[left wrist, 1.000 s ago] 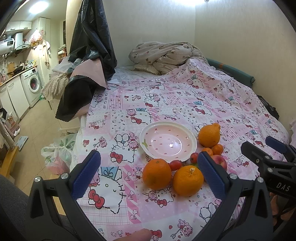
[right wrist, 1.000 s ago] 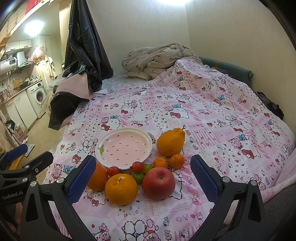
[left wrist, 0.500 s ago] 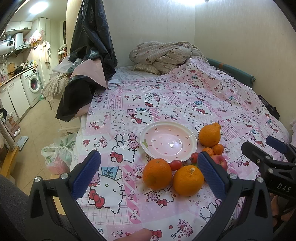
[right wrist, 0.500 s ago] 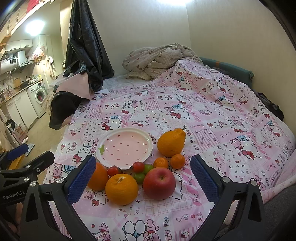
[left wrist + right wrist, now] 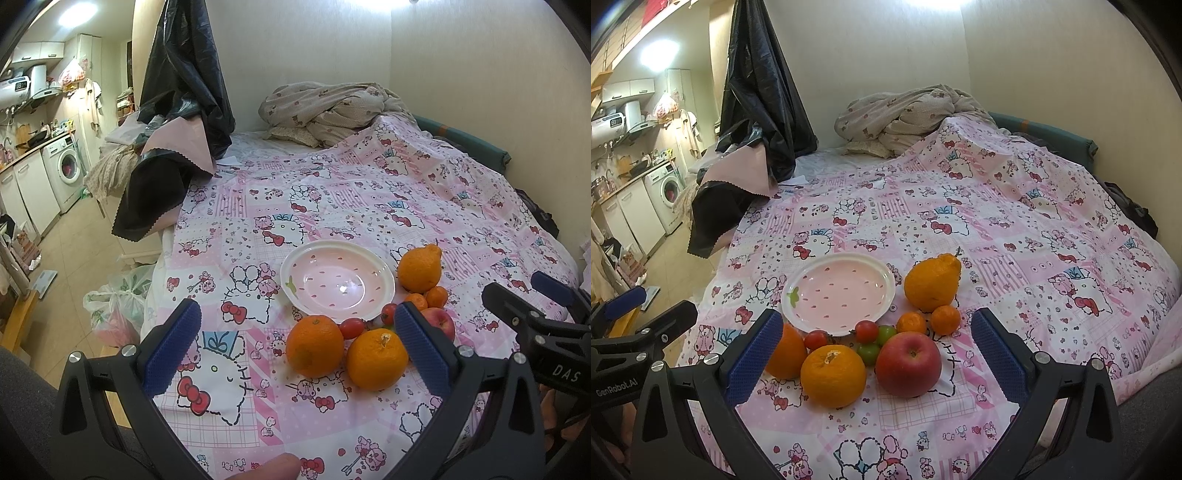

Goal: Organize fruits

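Jaws of left gripper (image 5: 297,345) and right gripper (image 5: 875,352) both spread wide, empty, hovering over near edge of bed with pink cartoon-print cover (image 5: 1015,229). Empty pink strawberry-patterned plate (image 5: 839,292) near that edge. Fruit clustered just beside plate: two round oranges (image 5: 833,375), red apple (image 5: 908,363), knobbly orange citrus (image 5: 931,282), two small mandarins (image 5: 945,319), red and green cherry tomatoes (image 5: 866,331).

left wrist: faces bed, near | right wrist: same | shared: plate (image 5: 337,283) (pink)
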`<state>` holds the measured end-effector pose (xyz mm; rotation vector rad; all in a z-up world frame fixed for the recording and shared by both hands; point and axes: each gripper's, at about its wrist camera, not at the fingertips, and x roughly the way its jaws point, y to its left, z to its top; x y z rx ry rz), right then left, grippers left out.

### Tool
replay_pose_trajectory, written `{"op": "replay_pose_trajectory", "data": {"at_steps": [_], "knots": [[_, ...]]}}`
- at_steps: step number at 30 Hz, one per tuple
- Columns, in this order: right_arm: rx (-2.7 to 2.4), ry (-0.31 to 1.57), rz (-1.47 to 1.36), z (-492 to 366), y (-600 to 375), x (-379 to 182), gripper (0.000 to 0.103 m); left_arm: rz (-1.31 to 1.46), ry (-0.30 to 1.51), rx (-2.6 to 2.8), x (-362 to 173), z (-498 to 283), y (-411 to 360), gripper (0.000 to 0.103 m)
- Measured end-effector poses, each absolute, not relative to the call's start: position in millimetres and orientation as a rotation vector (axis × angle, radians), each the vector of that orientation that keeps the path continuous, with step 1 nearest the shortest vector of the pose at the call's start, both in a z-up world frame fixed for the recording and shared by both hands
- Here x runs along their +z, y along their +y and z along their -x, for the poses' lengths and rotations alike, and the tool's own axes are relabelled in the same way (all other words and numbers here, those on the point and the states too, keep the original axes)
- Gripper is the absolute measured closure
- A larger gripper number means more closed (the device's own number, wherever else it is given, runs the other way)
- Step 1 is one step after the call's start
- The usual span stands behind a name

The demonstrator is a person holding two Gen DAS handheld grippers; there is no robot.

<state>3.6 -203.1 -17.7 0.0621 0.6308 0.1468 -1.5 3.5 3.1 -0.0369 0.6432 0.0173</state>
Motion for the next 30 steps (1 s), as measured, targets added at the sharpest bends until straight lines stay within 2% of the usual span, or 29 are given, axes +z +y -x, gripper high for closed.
{"op": "replay_pose_trajectory", "data": {"at_steps": [24, 30], "knots": [[0.146, 0.644, -0.068, -5, -206, -20, 0.000, 0.031, 0.651, 0.019, 0, 1, 3, 0.000], [0.163, 0.845, -0.231, -39, -237, -20, 0.000, 0.040, 0.722, 0.060, -3, -11, 16, 0.000]]}}
